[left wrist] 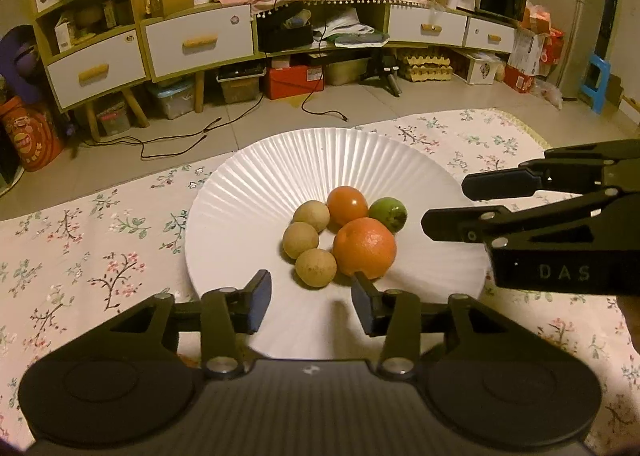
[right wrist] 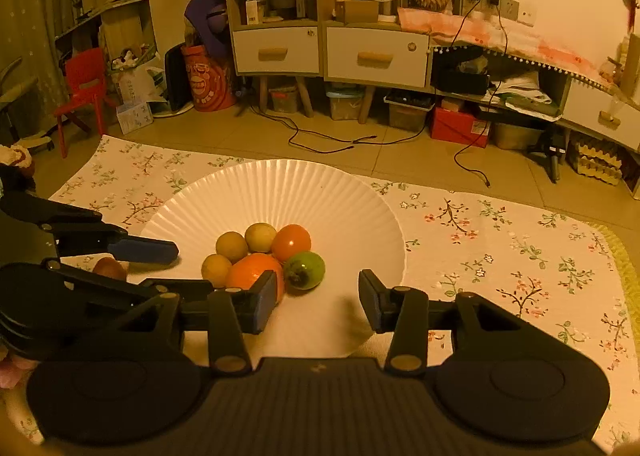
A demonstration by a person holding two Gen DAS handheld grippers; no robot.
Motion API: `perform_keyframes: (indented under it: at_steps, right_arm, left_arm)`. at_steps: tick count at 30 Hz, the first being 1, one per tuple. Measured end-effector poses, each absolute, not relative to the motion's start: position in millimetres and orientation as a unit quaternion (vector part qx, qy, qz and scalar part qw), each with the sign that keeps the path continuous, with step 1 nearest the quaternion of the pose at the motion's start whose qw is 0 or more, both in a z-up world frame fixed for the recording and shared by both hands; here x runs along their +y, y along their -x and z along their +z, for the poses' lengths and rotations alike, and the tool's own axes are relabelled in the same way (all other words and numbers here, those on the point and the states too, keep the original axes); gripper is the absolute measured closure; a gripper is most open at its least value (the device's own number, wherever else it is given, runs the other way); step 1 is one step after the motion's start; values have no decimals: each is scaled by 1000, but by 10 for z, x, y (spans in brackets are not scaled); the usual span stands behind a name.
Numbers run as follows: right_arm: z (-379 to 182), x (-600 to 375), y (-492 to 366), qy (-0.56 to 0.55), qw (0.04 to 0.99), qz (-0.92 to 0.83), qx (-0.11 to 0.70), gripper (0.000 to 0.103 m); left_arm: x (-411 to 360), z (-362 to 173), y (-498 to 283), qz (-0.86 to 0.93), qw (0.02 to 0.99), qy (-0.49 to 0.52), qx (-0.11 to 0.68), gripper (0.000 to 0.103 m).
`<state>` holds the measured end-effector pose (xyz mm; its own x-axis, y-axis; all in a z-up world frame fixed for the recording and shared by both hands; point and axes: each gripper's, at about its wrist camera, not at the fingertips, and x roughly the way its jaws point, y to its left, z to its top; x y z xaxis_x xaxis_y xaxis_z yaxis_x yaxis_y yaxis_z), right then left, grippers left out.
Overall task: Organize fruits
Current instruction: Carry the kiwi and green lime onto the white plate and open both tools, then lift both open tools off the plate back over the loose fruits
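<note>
Brown fruit (right wrist: pixel 109 268) half hidden behind left gripper (right wrist: pixel 160 268); kind unclear

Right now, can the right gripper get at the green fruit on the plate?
Probably yes. The right gripper is open and empty, and the green fruit lies just ahead of it at the pile's near edge, nothing between.

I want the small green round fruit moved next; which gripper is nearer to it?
Right. The right gripper sits just before the small green round fruit; the left gripper faces the tan fruits, beyond the big orange.
</note>
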<state>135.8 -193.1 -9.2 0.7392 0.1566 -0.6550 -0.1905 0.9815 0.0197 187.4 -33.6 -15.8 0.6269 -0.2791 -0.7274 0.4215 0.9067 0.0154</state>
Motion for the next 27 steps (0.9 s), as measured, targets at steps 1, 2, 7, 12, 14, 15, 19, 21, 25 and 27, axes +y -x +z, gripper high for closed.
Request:
perform_keyframes:
  at_steps: [1,2,7,12,14,15,19,21,25,27]
  right_arm:
    - [-79,-1924,-1343,25,932,93,348,60]
    - [-74,-1924,-1326,25,933,93,347,58]
    - [-28,-1881,-1234,29,933,97,346,55]
    - [11,-1837,-1154,35,933,100,345,53]
    - [22,-1824,-1120,35,933,102,344,53]
    - [25,-1815,-1098,35,933,103,344,52]
    - [23,-1766,-1015,36,932,108,345,48]
    - [11,-1732,-958,37,931,110,345,45]
    - [0,-1685,-876,33,930,118,347,40]
    - [-15,-1665,-832,32,929,122,348,37]
  left_arm:
    - [-329,-143,-1849,-195,898,-92,384,55]
    - [-317,-129,-1825,-195,898,-91,383,53]
    - [-253,-89,-1718,-194,899,-89,382,47]
    - [-209,-85,-1621,-193,898,-93,385,43]
    - [-187,-80,-1587,-193,898,-92,385,41]
    - [-169,-78,-1566,-193,898,-90,385,39]
    - [-94,-88,-1469,-196,897,-80,387,37]
    - [-55,-97,-1416,-197,896,-76,390,36]
    - [25,-92,-1296,-197,896,-76,391,23]
    - [65,-82,-1233,-200,897,-78,387,20]
